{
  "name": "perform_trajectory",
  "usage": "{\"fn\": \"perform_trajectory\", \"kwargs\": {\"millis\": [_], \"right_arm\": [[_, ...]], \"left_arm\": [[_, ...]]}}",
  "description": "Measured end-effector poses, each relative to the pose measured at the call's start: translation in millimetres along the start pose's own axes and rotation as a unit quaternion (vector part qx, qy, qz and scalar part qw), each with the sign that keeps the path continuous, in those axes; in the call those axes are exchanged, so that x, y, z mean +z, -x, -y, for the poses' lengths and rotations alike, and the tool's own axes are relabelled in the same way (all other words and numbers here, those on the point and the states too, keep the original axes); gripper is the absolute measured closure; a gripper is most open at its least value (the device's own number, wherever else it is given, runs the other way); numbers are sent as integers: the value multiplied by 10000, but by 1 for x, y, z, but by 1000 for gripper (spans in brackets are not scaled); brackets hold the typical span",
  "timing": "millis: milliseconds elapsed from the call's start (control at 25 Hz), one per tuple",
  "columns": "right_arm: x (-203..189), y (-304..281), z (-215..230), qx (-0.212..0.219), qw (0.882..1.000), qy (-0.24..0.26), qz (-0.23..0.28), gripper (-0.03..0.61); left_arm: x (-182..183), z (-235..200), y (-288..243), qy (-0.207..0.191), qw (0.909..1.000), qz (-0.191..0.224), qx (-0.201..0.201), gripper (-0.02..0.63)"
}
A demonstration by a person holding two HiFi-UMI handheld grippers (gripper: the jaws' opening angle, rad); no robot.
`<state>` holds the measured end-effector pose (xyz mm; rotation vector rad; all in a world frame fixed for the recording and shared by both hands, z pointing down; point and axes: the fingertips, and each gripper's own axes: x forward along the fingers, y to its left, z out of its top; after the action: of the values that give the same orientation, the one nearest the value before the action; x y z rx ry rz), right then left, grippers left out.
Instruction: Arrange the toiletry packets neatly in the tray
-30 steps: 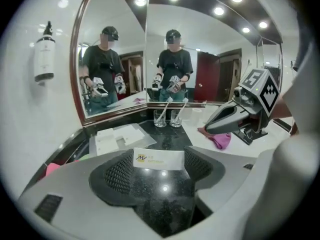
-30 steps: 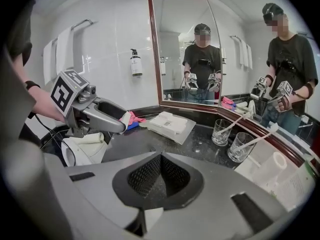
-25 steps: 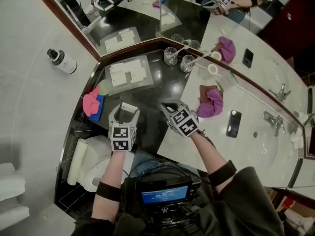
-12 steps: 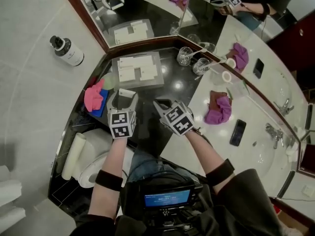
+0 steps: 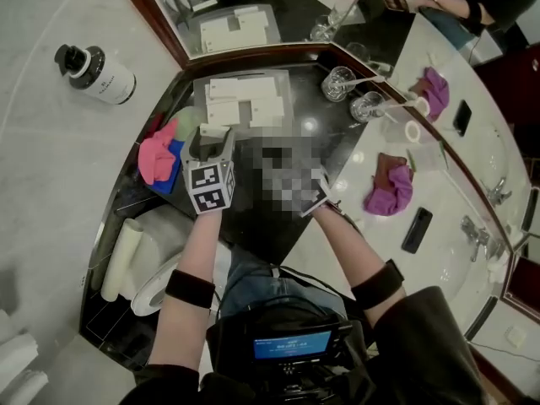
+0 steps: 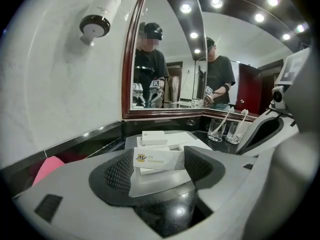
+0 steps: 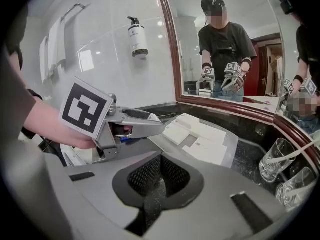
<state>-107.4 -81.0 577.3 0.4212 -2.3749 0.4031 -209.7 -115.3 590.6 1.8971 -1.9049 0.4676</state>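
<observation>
With my left gripper clamping a toothpaste packet over the tray's near edge and my right gripper clenched empty, a tilted release could land it crooked across the laid packets.

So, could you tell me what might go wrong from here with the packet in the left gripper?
The left gripper holds the white rectangular toothpaste packet between wide-set jaws; it may twist or slip on release.
The clear plastic tray already holds white packets lying close together; setting this one down could nudge them askew.
Two clear glass tumblers stand just beside the tray; the shut right gripper could clip them.
</observation>
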Motion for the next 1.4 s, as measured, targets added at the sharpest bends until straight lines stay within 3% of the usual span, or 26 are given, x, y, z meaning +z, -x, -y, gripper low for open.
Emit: {"fn": "perform_trajectory", "kwargs": {"millis": [760,840,960,1400], "right_arm": [[-33,-19,20,16,9991,-377,-209,575],[-35,-18,21,10,9989,-406,-220,575],[-37,-18,20,9,9988,-423,-241,575],[-37,0,25,-144,9987,-483,-125,575]], "left_arm": [[-36,-13,-42,674,9961,1,566,295],[-38,-12,-43,678,9962,-40,552,288],[-43,-9,-42,674,9963,-146,509,219],[-23,-9,-13,192,9985,-150,488,216]]}}
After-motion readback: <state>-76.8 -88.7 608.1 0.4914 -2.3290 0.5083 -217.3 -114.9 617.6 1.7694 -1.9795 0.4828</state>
